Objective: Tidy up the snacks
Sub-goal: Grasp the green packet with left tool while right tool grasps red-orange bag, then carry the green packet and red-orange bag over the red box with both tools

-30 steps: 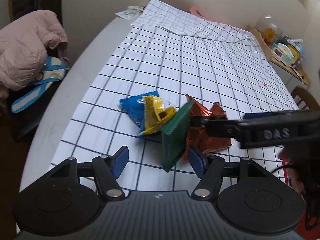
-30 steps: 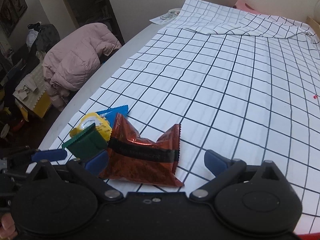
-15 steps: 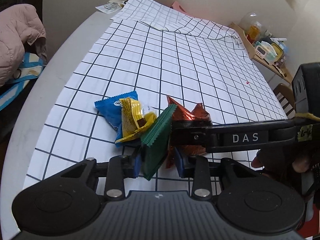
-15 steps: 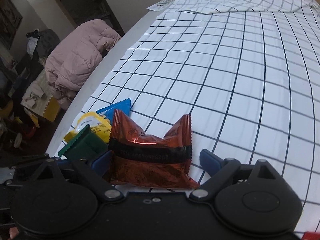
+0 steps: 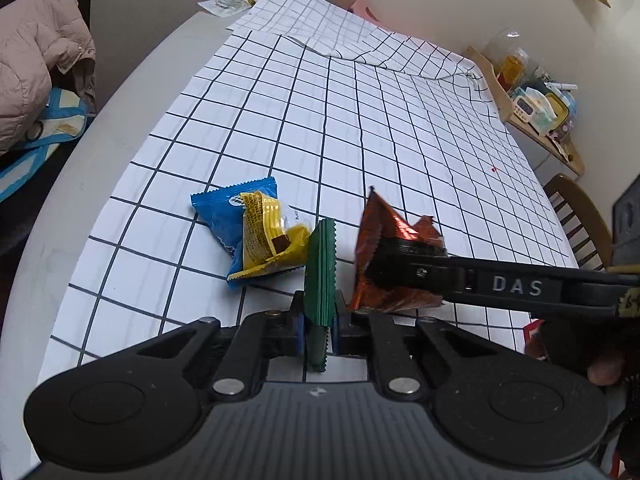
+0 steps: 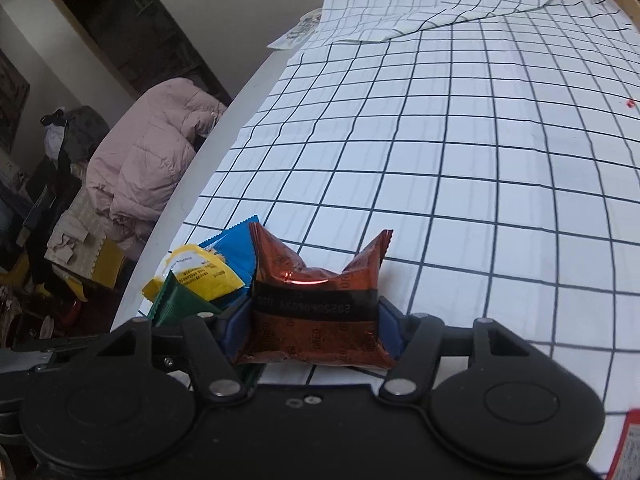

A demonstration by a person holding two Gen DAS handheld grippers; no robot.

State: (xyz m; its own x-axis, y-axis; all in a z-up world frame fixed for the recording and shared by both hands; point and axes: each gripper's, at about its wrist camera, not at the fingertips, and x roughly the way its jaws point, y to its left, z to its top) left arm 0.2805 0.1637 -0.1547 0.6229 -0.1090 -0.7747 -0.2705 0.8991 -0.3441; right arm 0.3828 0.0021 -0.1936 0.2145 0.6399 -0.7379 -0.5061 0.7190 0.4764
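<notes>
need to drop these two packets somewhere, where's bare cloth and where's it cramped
Crowded: the near-left corner, where the blue packet and yellow packet overlap beside the held green packet and orange packet. Free: the checked tablecloth beyond them up to its folded far end, and rightward toward the wooden chair.

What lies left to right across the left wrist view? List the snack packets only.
blue packet → yellow packet → green packet, clamped in the left gripper → copper-red packet, clamped in the right gripper
</notes>
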